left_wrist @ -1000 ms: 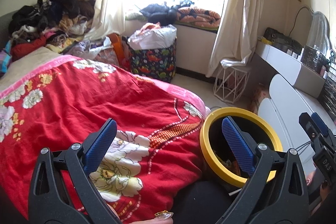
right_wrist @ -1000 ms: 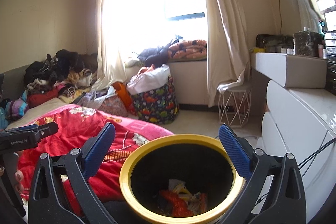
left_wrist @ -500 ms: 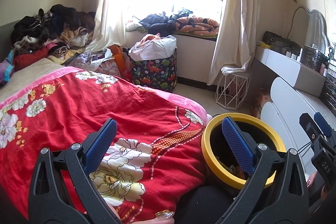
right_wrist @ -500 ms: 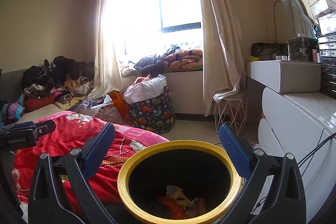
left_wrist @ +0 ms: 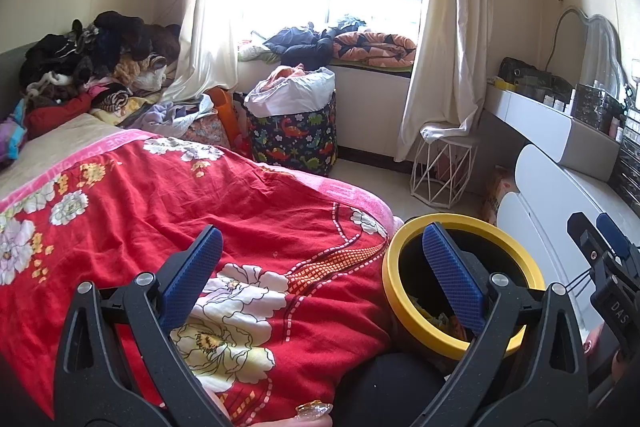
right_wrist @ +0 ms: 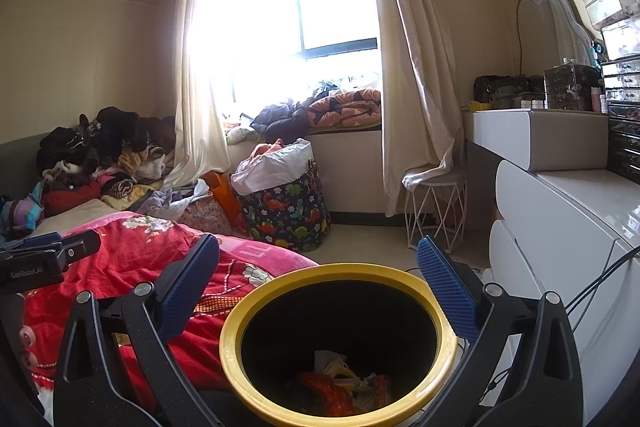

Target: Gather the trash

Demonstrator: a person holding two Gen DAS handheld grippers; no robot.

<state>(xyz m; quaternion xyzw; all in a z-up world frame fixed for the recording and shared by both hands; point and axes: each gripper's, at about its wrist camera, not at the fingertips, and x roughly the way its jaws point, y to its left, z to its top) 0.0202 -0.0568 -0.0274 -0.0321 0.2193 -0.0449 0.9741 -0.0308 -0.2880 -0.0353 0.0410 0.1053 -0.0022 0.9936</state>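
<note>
A black bin with a yellow rim [right_wrist: 236, 359] stands beside the bed, just below my right gripper [right_wrist: 318, 275], which is open and empty. Trash [right_wrist: 340, 383] lies at the bin's bottom: red, white and yellow wrappers. In the left wrist view the bin's rim [left_wrist: 400, 311] sits at the lower right, partly behind my right finger pad. My left gripper [left_wrist: 320, 263] is open and empty above the red flowered bedspread [left_wrist: 160, 195]. The right gripper's tip [left_wrist: 600, 239] shows at the far right there, and the left gripper's tip [right_wrist: 52, 251] shows at the left in the right wrist view.
A dinosaur-print hamper [left_wrist: 294, 139] with a white bag stands by the window wall. A white wire stool [left_wrist: 444, 167] is under the curtain. White drawers [right_wrist: 560, 235] and a vanity shelf run along the right. Clothes [left_wrist: 88, 67] are piled at the bed's far end.
Both grippers have tilted upward, so the room sits lower in both views and more ceiling shows. Both stay open and empty. The bin has not moved.
</note>
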